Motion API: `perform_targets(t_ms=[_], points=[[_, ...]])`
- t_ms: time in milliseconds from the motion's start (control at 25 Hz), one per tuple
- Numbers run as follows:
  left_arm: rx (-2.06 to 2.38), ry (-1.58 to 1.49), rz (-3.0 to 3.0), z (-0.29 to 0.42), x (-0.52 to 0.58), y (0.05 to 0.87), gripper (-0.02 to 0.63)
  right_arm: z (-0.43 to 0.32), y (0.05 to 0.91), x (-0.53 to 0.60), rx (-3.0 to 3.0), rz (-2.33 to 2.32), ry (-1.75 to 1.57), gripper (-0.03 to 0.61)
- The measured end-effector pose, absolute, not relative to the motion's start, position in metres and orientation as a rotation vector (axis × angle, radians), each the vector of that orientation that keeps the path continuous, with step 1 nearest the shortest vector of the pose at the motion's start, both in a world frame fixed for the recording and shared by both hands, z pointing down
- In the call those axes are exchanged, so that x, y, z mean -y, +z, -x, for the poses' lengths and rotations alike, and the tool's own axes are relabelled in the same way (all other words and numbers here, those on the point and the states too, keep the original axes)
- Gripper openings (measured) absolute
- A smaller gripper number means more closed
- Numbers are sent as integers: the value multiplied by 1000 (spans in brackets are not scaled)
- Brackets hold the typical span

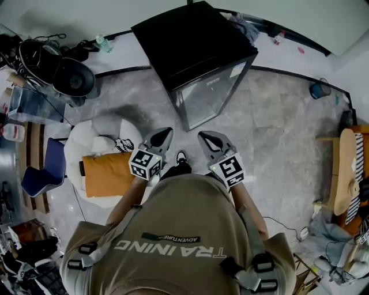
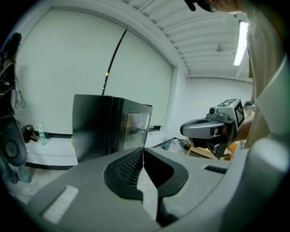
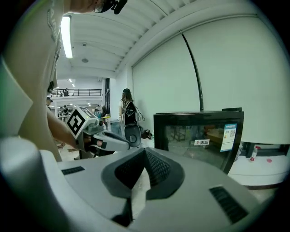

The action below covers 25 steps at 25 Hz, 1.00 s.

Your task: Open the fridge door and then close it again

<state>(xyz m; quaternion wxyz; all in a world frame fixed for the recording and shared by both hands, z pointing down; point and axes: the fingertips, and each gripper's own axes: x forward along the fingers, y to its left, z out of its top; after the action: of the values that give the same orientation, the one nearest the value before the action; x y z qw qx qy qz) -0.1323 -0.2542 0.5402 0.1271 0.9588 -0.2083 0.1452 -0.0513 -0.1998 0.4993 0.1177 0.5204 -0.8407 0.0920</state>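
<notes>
Facing shut fridge (image 1: 190, 46) — grey floor (image 1: 277, 132), wht wall (image 1: 69, 14)

fridge (image 1: 193, 52) ahead | left hand-held gripper (image 1: 165, 133) beside right hand-held gripper (image 1: 204, 136)

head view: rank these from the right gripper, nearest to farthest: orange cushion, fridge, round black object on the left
1. fridge, straight ahead of the right gripper
2. orange cushion, on its left, beyond the left gripper
3. round black object, far upper left

Glossy black fridge (image 1: 193, 55), glass door (image 1: 206, 98)
</notes>
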Motion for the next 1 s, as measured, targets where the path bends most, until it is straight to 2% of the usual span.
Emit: perform_targets(t_ms=[400,880,1000], points=[[475,500,-2782,117,326,588,0,43,512,263,2390,-1600,300,-5],[383,629,-2717,102,342,629,2,25,519,293,2372,-1610,383,-5],[373,632,-2705,98,344,629,27,23,520,297,2376,-1610,378,-5]])
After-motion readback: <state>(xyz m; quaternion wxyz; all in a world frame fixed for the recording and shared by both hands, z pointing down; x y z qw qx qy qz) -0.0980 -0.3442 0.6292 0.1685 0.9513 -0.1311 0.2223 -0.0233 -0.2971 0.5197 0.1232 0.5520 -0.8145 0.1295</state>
